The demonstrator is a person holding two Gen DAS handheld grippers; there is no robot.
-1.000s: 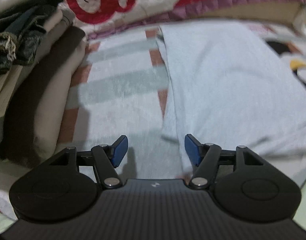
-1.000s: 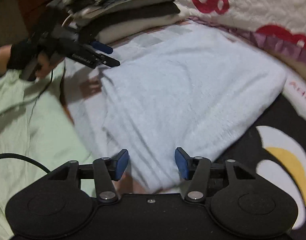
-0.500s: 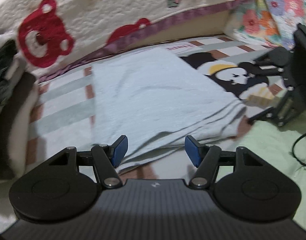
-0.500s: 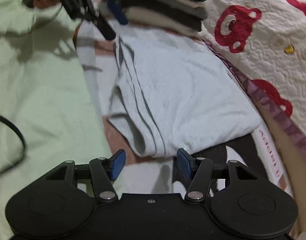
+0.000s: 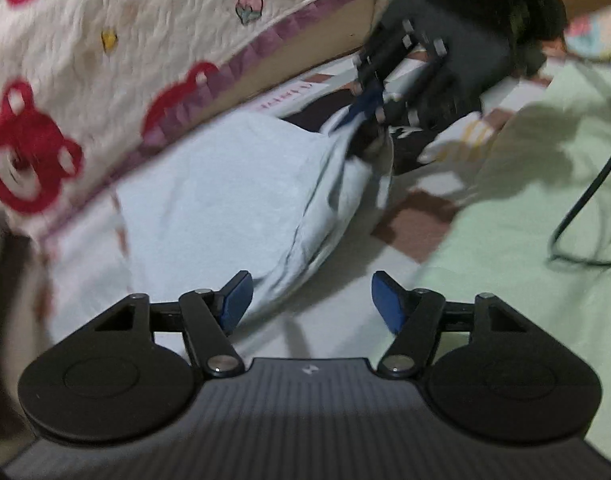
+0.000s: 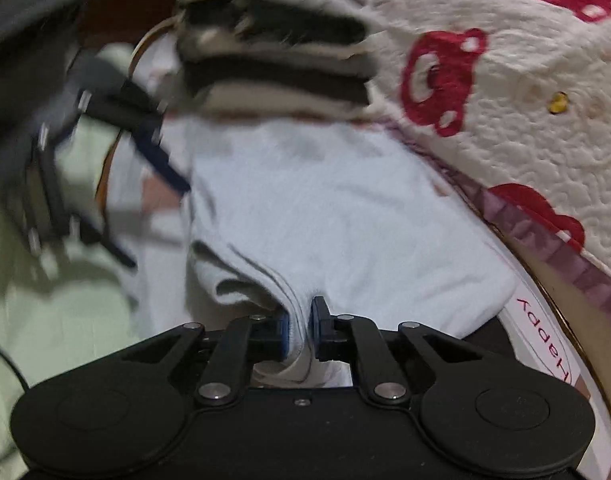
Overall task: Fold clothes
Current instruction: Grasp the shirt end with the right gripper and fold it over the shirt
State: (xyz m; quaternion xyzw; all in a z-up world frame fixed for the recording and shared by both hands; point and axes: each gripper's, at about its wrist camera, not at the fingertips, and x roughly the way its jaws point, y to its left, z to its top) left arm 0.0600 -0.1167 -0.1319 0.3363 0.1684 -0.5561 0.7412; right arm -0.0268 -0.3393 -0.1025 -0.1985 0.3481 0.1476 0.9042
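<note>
Pale-blue folded garment (image 6: 325,220): lies on the bed, along the edge under the cream quilt with red bears (image 6: 525,80).
Right gripper (image 6: 299,334): fingers clamped on the garment's layered near corner.
Left gripper (image 5: 311,300): fingers spread apart, empty, at the garment's opposite end.
Stack of folded clothes (image 6: 273,56): just past the garment's far edge.
Bed sheet: pale green (image 5: 525,240).

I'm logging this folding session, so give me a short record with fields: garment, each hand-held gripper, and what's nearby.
garment: pale blue folded garment, lying on the bed
right hand-held gripper: shut on the garment's near edge
left hand-held gripper: open, at the opposite edge, holding nothing
nearby: stack of folded clothes beyond the garment; bear-print quilt alongside
</note>
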